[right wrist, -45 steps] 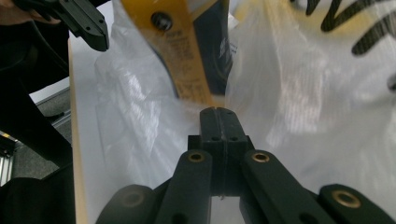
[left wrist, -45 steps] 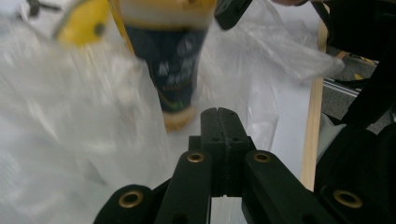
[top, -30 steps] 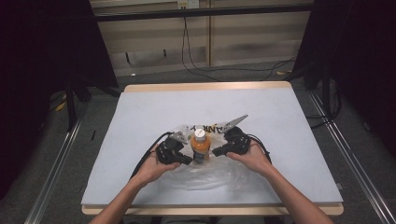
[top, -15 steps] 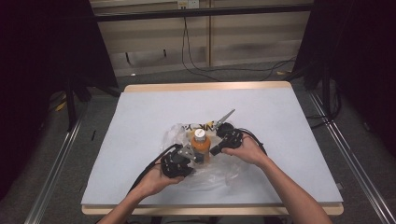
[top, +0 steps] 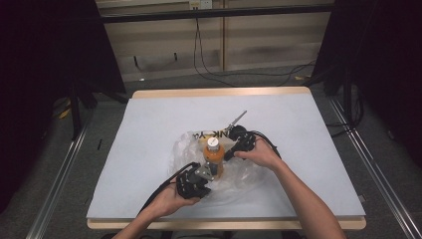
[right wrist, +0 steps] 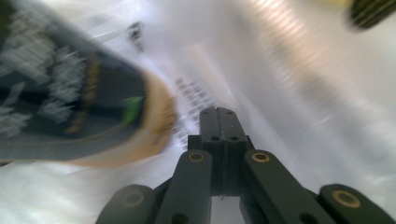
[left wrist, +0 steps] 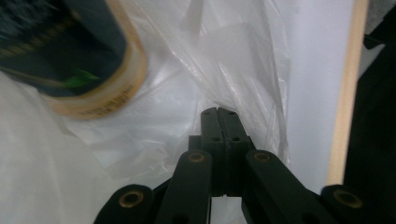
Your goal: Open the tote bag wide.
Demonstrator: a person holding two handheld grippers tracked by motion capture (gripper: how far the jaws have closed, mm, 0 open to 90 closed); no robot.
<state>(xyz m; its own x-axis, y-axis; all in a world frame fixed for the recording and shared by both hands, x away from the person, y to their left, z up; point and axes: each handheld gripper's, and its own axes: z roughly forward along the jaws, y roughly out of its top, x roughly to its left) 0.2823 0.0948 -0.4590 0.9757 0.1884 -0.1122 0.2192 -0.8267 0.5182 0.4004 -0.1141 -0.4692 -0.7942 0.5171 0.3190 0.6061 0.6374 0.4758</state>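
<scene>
A bottle (top: 214,153) of orange liquid with a white cap stands upright inside a crumpled clear plastic bag (top: 246,175) at the middle of the white table. My left gripper (top: 213,172) is at the bottle's near left side, shut on a fold of the bag (left wrist: 243,70). In the left gripper view the bottle's dark label and base (left wrist: 70,51) hang at the upper left. My right gripper (top: 228,153) is against the bottle's right side, jaws shut on bag film (right wrist: 289,88). The right gripper view is blurred, with the bottle (right wrist: 79,116) close at the left.
The white table top (top: 149,124) has bare room on every side of the bag. Its wooden front edge (top: 224,224) is close behind my left hand. Black printing (top: 209,134) marks the bag's far side. Cables lie on the floor beyond the table.
My left gripper has drawn back toward the table's front edge, stretching the bag. My right gripper has slid slightly left, closer to the bottle. The bottle stays upright.
</scene>
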